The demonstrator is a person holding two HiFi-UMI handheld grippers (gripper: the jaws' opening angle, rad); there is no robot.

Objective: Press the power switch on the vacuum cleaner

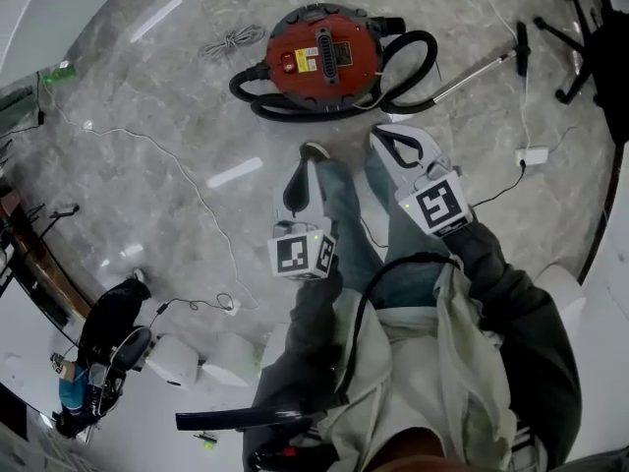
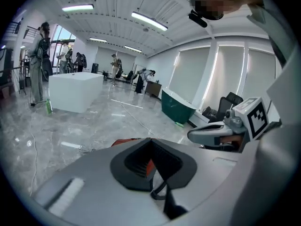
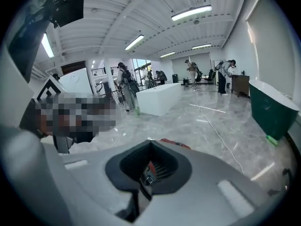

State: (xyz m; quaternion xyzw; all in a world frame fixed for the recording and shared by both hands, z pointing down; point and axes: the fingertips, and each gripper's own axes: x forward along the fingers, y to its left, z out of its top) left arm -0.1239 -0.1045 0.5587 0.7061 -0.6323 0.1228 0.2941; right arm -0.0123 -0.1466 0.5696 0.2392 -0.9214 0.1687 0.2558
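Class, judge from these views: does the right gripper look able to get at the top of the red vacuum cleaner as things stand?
Probably yes. The right gripper, jaws together, points toward the vacuum cleaner. Nothing covers its red top, and the black hose only lies round its base.

Bright ceiling lights [image 2: 149, 21], floor [image 1: 147, 96] glare, fisheye edges

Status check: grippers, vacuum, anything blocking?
Left gripper and right gripper shut, empty, short of the vacuum cleaner. Black hose loops round its body; top unobstructed.
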